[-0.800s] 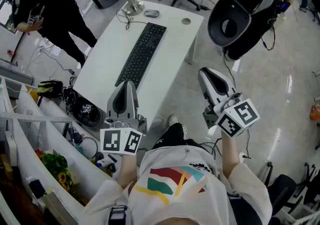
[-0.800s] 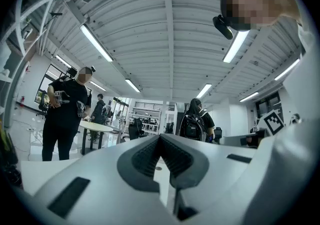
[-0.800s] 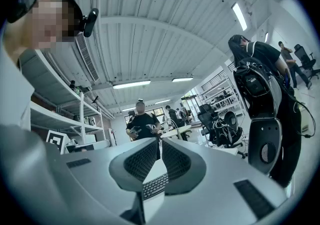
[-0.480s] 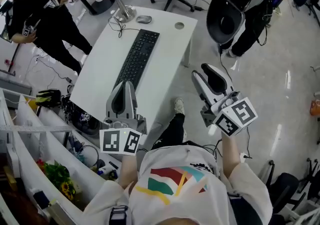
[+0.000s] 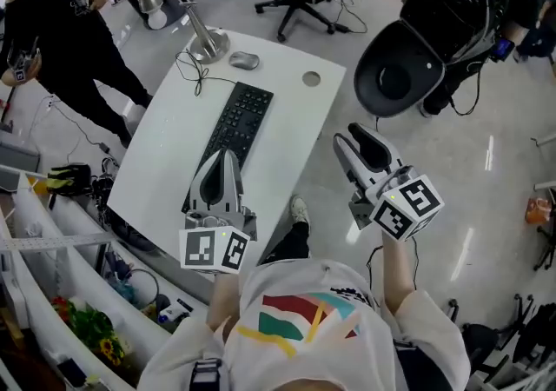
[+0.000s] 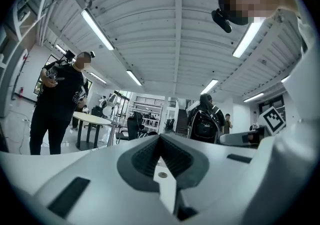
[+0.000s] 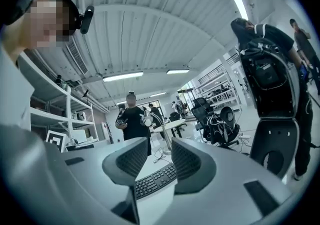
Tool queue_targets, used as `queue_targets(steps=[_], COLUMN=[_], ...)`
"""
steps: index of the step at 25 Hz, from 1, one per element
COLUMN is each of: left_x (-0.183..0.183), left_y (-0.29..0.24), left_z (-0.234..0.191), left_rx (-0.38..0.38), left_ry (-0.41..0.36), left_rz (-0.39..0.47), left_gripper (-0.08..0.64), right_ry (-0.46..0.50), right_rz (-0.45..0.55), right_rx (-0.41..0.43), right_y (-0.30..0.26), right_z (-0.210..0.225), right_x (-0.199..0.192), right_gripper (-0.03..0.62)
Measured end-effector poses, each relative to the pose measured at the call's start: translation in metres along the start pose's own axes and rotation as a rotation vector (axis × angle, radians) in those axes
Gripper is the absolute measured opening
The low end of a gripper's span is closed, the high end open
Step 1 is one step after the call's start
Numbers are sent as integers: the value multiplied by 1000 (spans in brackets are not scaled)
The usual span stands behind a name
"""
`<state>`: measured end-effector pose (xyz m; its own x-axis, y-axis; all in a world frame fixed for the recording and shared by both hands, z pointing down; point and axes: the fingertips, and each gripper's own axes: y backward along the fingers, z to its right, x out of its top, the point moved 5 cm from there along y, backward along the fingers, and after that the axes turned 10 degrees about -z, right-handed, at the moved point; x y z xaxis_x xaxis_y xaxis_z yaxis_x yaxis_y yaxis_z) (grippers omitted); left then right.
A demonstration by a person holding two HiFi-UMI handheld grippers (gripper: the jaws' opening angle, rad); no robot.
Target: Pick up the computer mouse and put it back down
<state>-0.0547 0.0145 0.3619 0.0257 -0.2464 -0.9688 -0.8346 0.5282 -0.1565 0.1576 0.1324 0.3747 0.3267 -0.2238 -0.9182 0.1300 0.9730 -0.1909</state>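
A grey computer mouse (image 5: 244, 60) lies at the far end of a white desk (image 5: 287, 124), beside the round base of a lamp (image 5: 208, 43). A black keyboard (image 5: 233, 126) lies along the desk's middle; it also shows between the right jaws (image 7: 156, 180). My left gripper (image 5: 220, 165) hovers over the desk's near end, jaws pressed together with nothing between them. My right gripper (image 5: 360, 149) is held in the air off the desk's right edge, jaws apart and empty. Both grippers are far from the mouse.
A dark office chair (image 5: 407, 72) stands right of the desk, with a person in black beside it. Another person in black (image 5: 52, 33) stands at the far left. White shelving (image 5: 61, 276) with clutter runs along the near left. A round cable hole (image 5: 311, 79) marks the desk's far right corner.
The view has shifted so the desk sits closer beneath me. The left gripper now overlaps the keyboard's near end. Both grippers keep their jaw states.
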Motion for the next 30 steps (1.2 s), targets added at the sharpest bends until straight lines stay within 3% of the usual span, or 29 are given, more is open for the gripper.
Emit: queue_targets(steps=[5,9,10,12,14,23,30], left_x=[0,2,3,7,10,24,13], left_y=[-38,-48,-51,-58,-65,-88,-103], left_z=[-37,-68,-73,-80,-85,-98,-113], left_rx=[54,104,110,120,131,247,354], left_ry=[40,63,66,72,66,47,69], left_rz=[-12,1,2,6,7,38,16], left_gripper=[44,44,44,44,44,44,44], right_ry=[15,89,112,142,163,273,376], right_rz=[-75,-124,-140,-183,-221,-332,-469], right_rx=[11,54,50,54,67,176,241], right_y=[-68,-119,-131,-155,-176,-259,-315], right_z=[22,12,11,14,20,54,66], right_x=[11,19,22,27,30,48,23], right_gripper=[133,135,148,263,307,310,310])
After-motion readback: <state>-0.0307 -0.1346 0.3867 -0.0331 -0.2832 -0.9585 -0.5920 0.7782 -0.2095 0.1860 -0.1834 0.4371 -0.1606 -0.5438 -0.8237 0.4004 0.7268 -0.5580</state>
